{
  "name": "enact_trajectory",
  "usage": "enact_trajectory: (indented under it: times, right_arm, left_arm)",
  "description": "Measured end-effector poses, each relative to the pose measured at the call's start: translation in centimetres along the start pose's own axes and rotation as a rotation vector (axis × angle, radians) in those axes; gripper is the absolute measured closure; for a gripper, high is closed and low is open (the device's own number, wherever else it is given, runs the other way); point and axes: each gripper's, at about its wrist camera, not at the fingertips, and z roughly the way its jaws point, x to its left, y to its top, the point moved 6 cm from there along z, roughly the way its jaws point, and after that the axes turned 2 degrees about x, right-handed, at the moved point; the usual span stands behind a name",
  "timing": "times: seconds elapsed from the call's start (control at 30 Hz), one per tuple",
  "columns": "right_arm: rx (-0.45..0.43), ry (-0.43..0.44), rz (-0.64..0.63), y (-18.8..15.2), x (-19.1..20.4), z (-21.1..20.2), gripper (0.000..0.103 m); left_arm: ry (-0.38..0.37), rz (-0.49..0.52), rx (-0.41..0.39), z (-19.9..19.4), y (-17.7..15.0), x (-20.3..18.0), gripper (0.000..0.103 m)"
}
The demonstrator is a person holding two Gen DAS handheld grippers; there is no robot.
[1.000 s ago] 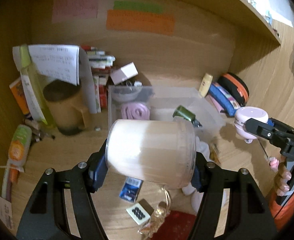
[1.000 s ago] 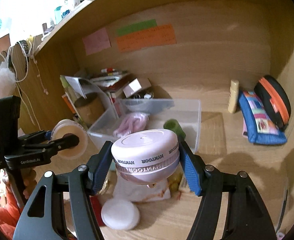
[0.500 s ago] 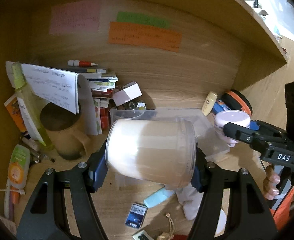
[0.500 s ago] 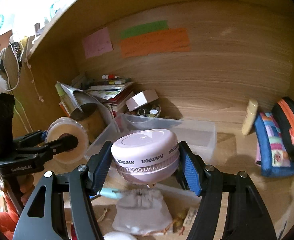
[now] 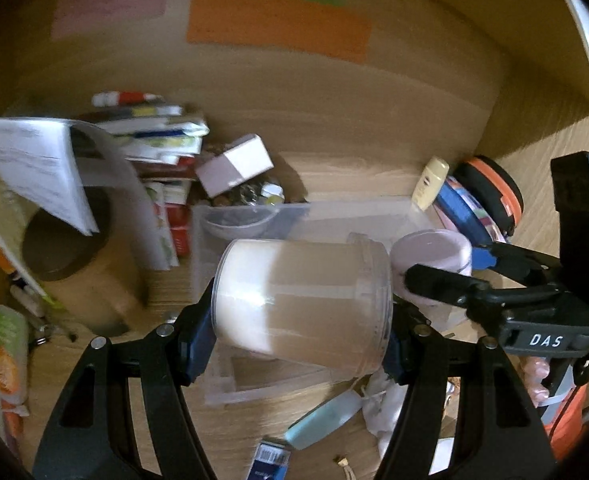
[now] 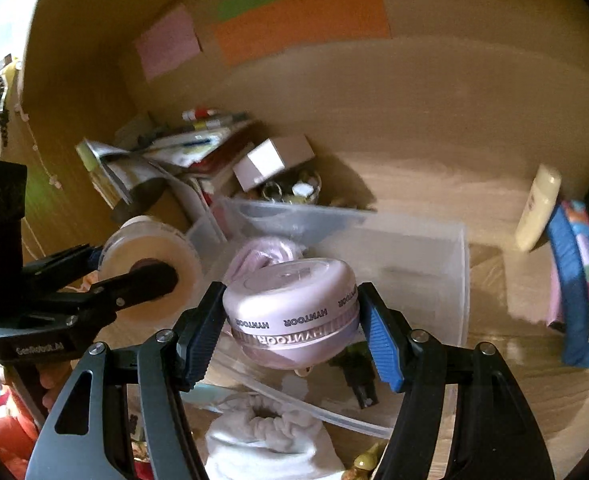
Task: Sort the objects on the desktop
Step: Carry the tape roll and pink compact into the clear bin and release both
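Note:
My left gripper is shut on a translucent white jar, held on its side above the near left part of a clear plastic bin. My right gripper is shut on a round pink HYNTOOR device, hovering over the same bin. In the left wrist view the right gripper with the pink device sits just right of the jar. From the right wrist the left gripper and jar show at the left. A pink bundle and a green object lie in the bin.
A brown mug, papers and books crowd the left. A small box rests over a bowl of trinkets. A cream tube and blue and orange pouches sit right. A white drawstring bag lies in front of the bin.
Both grippers have moved forward toward the back wall with their loads, now hanging over the clear bin and closer together. Neither grip has altered.

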Motion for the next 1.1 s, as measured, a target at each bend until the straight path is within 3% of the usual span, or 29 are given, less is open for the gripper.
enact_trajectory:
  times: [0.2, 0.4, 0.6, 0.8, 1.1]
  right_arm:
    - [0.056, 0.020, 0.022, -0.9, -0.7, 1.6, 0.041]
    - [0.092, -0.053, -0.034, -1.9, -0.7, 2.9, 0.041]
    - [0.126, -0.072, -0.047, -2.4, -0.8, 3.8, 0.041]
    - [0.137, -0.090, -0.060, -2.5, -0.7, 4.1, 0.041]
    - [0.140, -0.091, -0.058, -2.5, -0.6, 4.1, 0.041]
  left_arm:
    - [-0.006, 0.010, 0.052, 2.1, -0.5, -0.4, 0.036]
    - [0.007, 0.017, 0.087, 3.5, -1.1, -0.3, 0.036]
    - [0.001, -0.008, 0.123, 4.5, -1.5, 0.3, 0.036]
    - [0.050, 0.019, 0.110, 4.8, -1.6, 0.3, 0.035]
    - [0.054, 0.028, 0.108, 4.8, -1.7, 0.5, 0.035]
